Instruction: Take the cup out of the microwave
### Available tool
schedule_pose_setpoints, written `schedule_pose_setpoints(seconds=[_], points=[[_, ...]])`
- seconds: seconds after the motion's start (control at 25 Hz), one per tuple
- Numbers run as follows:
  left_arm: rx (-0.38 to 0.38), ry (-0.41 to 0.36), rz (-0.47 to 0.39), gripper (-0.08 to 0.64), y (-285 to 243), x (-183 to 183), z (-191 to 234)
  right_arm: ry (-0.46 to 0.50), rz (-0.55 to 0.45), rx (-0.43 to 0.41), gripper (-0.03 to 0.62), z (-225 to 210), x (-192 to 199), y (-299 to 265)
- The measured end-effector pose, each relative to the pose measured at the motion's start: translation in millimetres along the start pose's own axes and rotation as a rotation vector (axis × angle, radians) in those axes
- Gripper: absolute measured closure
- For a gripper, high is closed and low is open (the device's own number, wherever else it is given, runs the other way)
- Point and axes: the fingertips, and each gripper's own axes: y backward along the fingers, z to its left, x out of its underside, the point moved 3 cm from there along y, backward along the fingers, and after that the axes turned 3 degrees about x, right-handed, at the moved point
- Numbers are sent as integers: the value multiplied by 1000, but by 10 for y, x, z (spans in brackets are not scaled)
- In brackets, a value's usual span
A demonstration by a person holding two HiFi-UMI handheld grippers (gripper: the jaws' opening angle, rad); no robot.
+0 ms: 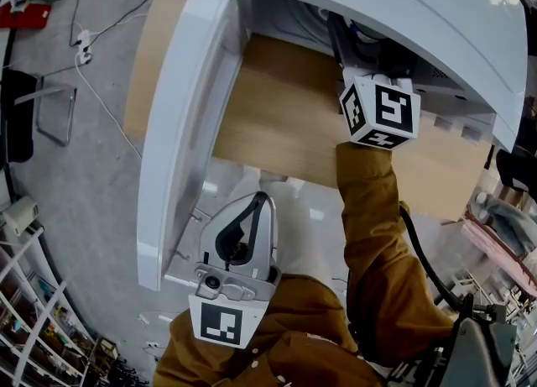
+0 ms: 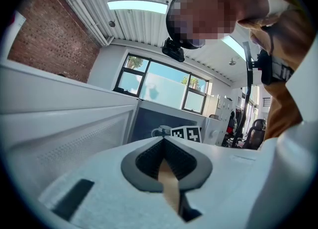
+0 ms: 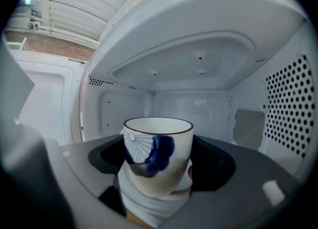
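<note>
Wooden worktop [image 1: 277,117] carries the white microwave [image 1: 394,7], its door [image 1: 180,108] swung wide. Left tongs [image 1: 256,206] hang outside, pressed together on nothing. Right tongs [image 3: 159,171] pinch the cup [image 3: 158,146] inside the cavity. By my judgement it is grasped but not yet withdrawn.

Front open, cavity snug

The microwave [image 1: 419,16] door [image 1: 180,117] stands wide at the left, so the mouth over the wooden table [image 1: 268,117] is free. Inside, the right gripper [image 3: 159,147], its jaws closed on the cup [image 3: 158,141], fills the middle. The ceiling [image 3: 198,59] is low above it, the perforated wall [image 3: 290,104] near on the right, with bare room behind. The left gripper [image 1: 258,202], jaws together, sits outside beside the door.
</note>
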Motion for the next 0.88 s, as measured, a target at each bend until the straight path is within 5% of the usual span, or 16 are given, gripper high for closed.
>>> schedule_pose_setpoints(seconds=[0.44, 0.88], points=[[72, -16, -30, 555, -1, -162, -269, 15, -14, -109, 198, 207, -312, 769], [172, -41, -18, 557, 39, -270, -778, -39, 30, -73, 198, -79, -538, 1849]])
